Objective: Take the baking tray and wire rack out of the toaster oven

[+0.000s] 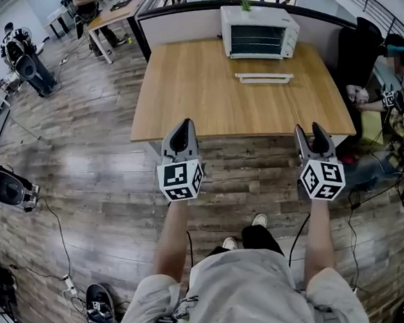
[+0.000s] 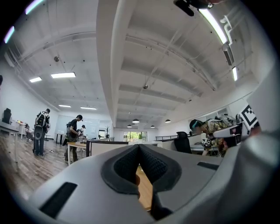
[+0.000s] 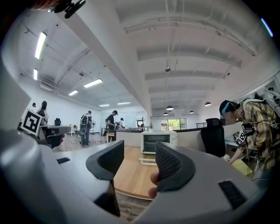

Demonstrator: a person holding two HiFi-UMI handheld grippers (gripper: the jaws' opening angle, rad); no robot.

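A white toaster oven point(image 1: 260, 31) stands at the far edge of the wooden table point(image 1: 190, 102), its front toward me; dark shelf lines show behind its glass. A flat white bar point(image 1: 264, 78) lies on the table just before it; whether it is the lowered door's edge I cannot tell. Both grippers are held level at the table's near edge, far from the oven. My left gripper point(image 1: 184, 132) is shut, its pads meeting at the tip point(image 2: 139, 151) with nothing between. My right gripper point(image 1: 312, 133) is open and empty point(image 3: 140, 162), with the oven point(image 3: 158, 142) straight ahead of it.
A seated person in a plaid shirt point(image 1: 401, 110) and a black chair point(image 1: 357, 47) are at the table's right side. A low partition point(image 1: 177, 16) runs behind the table. Cables and gear point(image 1: 9, 190) lie on the wood floor at the left.
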